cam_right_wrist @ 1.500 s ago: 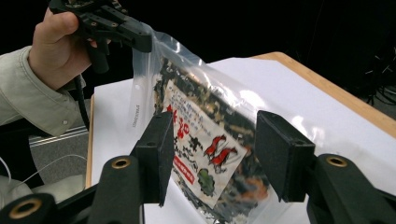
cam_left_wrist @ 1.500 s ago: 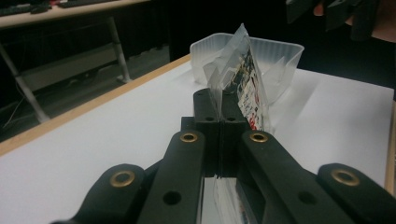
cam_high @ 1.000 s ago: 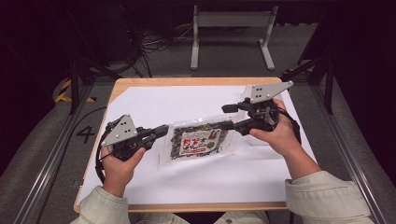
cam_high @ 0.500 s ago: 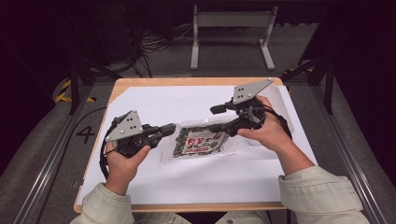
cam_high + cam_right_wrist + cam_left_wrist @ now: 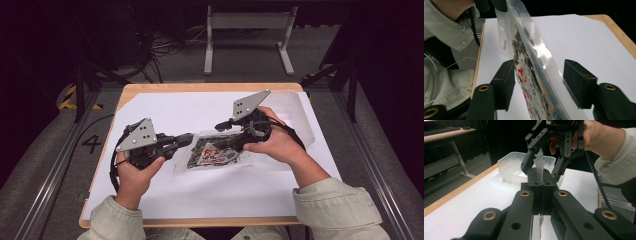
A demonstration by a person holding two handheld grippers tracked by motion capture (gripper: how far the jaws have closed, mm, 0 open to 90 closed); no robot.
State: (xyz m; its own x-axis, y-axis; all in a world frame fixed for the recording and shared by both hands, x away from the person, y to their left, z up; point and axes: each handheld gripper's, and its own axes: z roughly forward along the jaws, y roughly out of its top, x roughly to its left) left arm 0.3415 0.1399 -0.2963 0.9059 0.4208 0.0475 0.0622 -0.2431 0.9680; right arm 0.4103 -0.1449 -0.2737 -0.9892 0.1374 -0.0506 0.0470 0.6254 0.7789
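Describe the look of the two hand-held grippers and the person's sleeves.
Both the left claw and right claw are black with brass-coloured rivets, each topped by a grey three-cornered plate and trailing a black cable. The sleeves are pale beige-green.

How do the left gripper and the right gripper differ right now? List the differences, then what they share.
The left gripper has its jaws shut on the edge of the clear printed bag; the right gripper has its jaws open, with the bag between them, not clamped. In the high view the left gripper lies low at the bag's left end, while the right gripper comes in from the right over the bag. Both are black, hand-held, with grey plates on top.
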